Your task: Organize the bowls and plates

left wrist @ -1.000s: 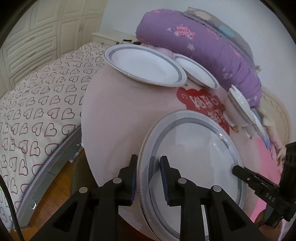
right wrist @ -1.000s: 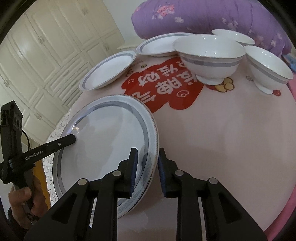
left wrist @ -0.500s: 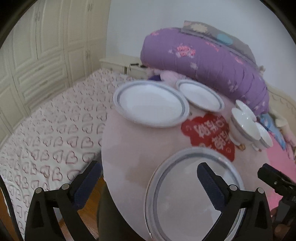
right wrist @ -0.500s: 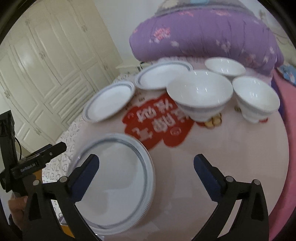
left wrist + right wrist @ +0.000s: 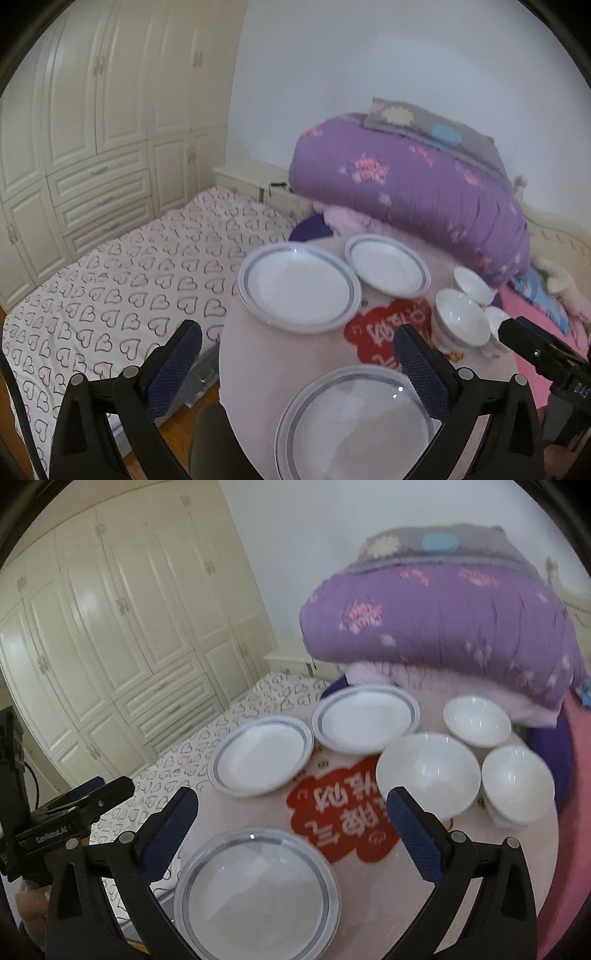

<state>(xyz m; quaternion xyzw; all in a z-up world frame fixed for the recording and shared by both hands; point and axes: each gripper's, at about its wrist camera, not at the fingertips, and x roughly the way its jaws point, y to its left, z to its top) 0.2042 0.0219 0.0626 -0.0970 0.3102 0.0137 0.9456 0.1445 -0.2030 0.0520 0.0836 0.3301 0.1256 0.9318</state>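
Note:
A round pink table (image 5: 266, 362) (image 5: 369, 897) carries three grey-rimmed white plates and three white bowls. The large near plate (image 5: 354, 424) (image 5: 255, 890) lies flat at the front edge. A medium plate (image 5: 299, 288) (image 5: 258, 760) and a smaller plate (image 5: 388, 266) (image 5: 365, 718) lie further back. A large bowl (image 5: 428, 771) (image 5: 460, 317) and two small bowls (image 5: 476, 722) (image 5: 517, 782) stand on the right. My left gripper (image 5: 295, 354) and right gripper (image 5: 291, 812) are both wide open and empty, raised above the near plate.
A rolled purple quilt (image 5: 406, 184) (image 5: 443, 616) lies behind the table. A bed with a heart-print sheet (image 5: 110, 280) is to the left, with white wardrobes (image 5: 110, 646) beyond. A red sticker (image 5: 347, 812) marks the tabletop. Wooden floor (image 5: 177, 428) shows below the table edge.
Both grippers were shut on the large near plate's rim; they opened, let it go on the table, and have lifted up and back from it.

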